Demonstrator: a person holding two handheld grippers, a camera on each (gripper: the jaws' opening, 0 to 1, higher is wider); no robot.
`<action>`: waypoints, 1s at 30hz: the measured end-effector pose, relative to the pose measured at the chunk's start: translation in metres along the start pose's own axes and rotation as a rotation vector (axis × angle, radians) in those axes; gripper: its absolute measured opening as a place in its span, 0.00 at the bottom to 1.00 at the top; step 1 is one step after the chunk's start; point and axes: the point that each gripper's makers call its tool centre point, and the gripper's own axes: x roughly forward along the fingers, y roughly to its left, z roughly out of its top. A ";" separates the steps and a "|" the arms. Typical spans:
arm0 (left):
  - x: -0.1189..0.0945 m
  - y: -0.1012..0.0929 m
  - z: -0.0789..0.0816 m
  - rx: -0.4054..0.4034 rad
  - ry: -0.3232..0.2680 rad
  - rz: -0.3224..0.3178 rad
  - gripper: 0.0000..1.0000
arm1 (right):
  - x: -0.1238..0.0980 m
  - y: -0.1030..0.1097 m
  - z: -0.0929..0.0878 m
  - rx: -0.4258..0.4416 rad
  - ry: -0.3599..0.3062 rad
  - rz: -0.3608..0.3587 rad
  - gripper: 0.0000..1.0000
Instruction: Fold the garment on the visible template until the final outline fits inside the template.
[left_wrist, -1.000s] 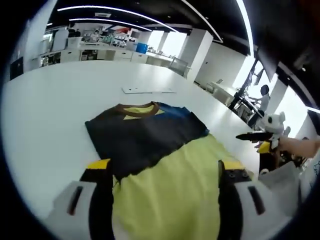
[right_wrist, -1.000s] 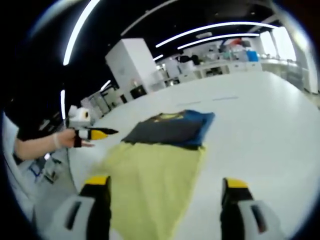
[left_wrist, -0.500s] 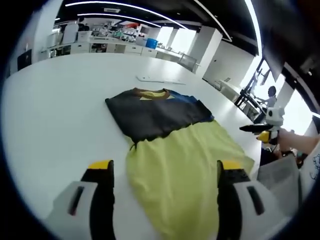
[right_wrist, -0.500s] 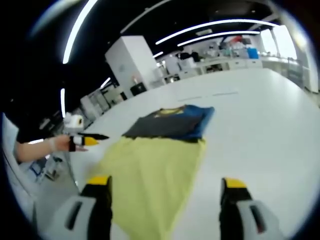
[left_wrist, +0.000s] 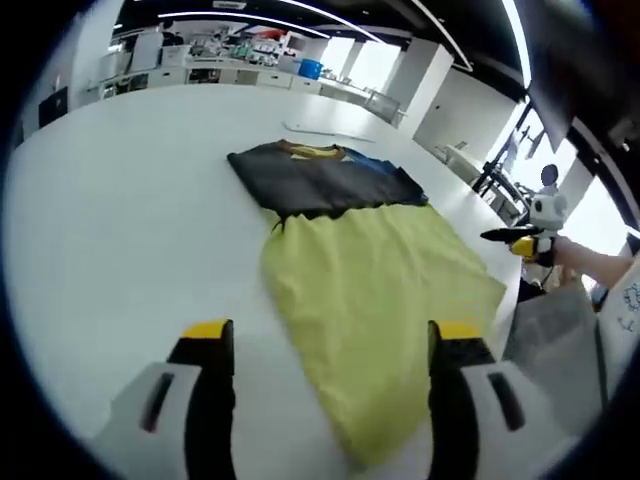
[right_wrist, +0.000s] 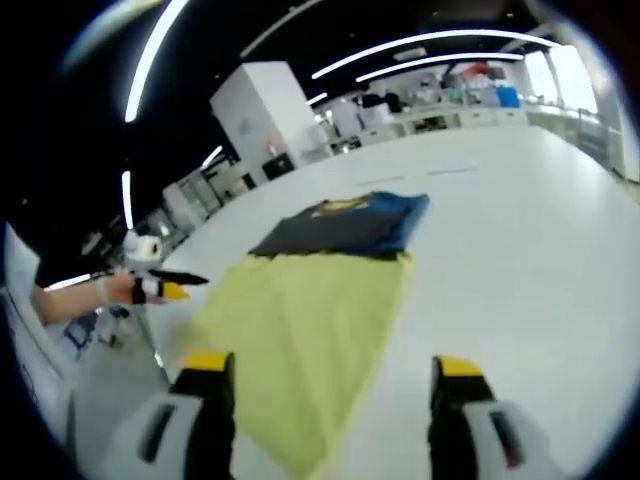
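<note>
You hold both grippers above a broad white table (left_wrist: 100, 220), looking across it into an open office with strip lights overhead. The garment, a soft T-shirt with a long yellow lower body and a dark grey and blue upper part (left_wrist: 370, 280), lies flat on the table. Its yellow part spreads toward you; the dark part, with a brown collar, lies at the far end. The same garment appears in the right gripper view (right_wrist: 310, 300), ahead of the jaws.

Your left gripper (left_wrist: 320, 385) has its yellow-tipped black jaws spread wide apart, holding nothing, with the yellow hem seen between them. Your right gripper (right_wrist: 325, 395) also has its jaws spread wide and empty, the near yellow corner lying between them.

A thin white flat sheet (left_wrist: 320, 130) lies on the table just beyond the collar.
</note>
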 end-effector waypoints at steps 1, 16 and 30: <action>-0.002 0.004 -0.004 -0.005 0.004 -0.004 0.73 | -0.001 0.000 -0.003 0.001 0.007 0.002 0.69; -0.023 -0.008 -0.040 -0.087 0.022 0.011 0.63 | -0.014 0.003 -0.050 0.034 0.129 0.033 0.40; -0.035 -0.039 -0.064 -0.152 0.055 0.011 0.32 | -0.018 0.007 -0.070 0.096 0.185 0.064 0.10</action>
